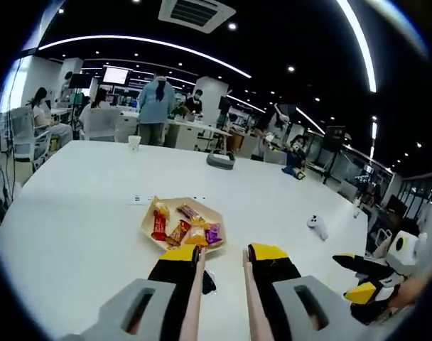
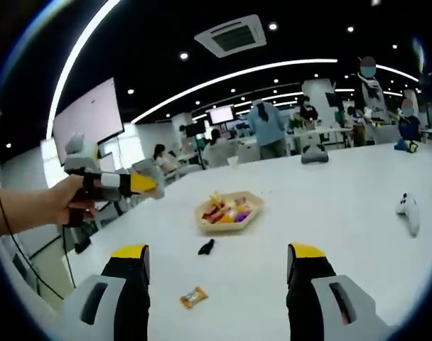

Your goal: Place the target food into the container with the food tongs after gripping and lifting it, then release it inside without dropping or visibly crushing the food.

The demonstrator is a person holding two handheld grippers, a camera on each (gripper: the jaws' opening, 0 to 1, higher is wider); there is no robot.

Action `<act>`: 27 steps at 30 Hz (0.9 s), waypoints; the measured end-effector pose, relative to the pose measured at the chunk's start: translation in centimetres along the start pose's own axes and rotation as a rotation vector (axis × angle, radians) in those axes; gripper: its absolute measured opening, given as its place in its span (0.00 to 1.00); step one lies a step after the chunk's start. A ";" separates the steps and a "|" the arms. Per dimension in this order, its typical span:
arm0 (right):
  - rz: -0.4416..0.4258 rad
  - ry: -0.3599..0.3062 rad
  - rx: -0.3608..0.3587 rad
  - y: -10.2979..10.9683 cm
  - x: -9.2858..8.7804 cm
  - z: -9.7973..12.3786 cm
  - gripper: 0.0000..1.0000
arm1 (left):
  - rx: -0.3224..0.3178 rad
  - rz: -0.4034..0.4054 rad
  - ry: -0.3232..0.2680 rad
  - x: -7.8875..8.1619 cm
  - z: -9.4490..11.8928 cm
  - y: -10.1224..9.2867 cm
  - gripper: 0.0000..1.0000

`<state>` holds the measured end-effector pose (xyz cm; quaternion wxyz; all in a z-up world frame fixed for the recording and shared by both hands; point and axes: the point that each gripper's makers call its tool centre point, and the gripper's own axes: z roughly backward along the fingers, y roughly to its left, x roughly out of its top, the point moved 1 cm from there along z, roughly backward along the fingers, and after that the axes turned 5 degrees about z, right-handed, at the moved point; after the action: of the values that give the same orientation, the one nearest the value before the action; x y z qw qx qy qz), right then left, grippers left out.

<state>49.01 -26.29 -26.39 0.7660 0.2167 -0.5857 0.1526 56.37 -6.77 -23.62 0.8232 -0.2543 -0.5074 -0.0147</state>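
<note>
A beige hexagonal tray (image 1: 149, 226) (image 2: 202, 222) sits mid-table and holds several wrapped candies (image 1: 180, 229) (image 2: 229, 210). My left gripper (image 1: 223, 253) points at the tray from just short of it, its jaws partly closed on two pale tong arms (image 1: 196, 298) that run along their inner sides. A small black item (image 1: 209, 283) (image 2: 206, 246) lies on the table near the tong tips. My right gripper (image 2: 218, 253) stands wide open above an orange wrapped candy (image 2: 193, 297). A hand holds the left gripper (image 2: 123, 185) at the left of the right gripper view.
The big white table (image 1: 81, 213) carries a white controller-like object (image 1: 317, 227) (image 2: 409, 212), a grey object (image 1: 221, 160) (image 2: 314, 153) and a white cup (image 1: 134, 142) farther off. The right gripper (image 1: 358, 278) shows at the table's right edge. People and desks fill the background.
</note>
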 end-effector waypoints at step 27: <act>-0.033 0.015 0.133 -2.5 0.5 -3.0 0.79 | 0.213 0.022 -0.033 -3.0 -0.4 -0.2 0.27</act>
<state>52.88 -26.96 -26.91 0.7567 0.2758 -0.5647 0.1801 55.14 -7.82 -26.23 0.8372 -0.1712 -0.5167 0.0524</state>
